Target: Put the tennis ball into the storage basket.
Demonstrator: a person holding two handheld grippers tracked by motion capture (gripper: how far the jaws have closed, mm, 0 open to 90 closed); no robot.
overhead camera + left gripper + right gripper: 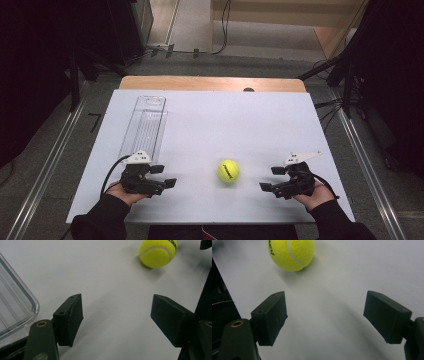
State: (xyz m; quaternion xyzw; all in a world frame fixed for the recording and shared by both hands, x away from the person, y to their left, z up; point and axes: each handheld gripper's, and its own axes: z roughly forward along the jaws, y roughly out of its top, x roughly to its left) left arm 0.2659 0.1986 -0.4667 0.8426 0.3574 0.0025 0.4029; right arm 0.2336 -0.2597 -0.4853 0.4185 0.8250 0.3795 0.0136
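A yellow tennis ball point(228, 170) rests on the white tabletop point(225, 115) near its front edge, between my two grippers. My left gripper point(165, 176) lies to the ball's left, pointing right, jaws apart with nothing between them. My right gripper point(270, 178) lies to the ball's right, pointing left, also open and empty. In the left gripper view the tennis ball point(158, 252) sits ahead at upper right, beyond the left gripper point(116, 317). Seen from the right gripper view, the tennis ball point(290, 253) is ahead at upper left of the right gripper point(325, 317).
A long clear plastic tray point(145, 125) lies on the table's left side, just beyond my left hand; the tray's rounded corner point(15, 305) is beside the left jaw. Dark stands and cables flank the table. A wooden edge point(210, 83) runs along the far side.
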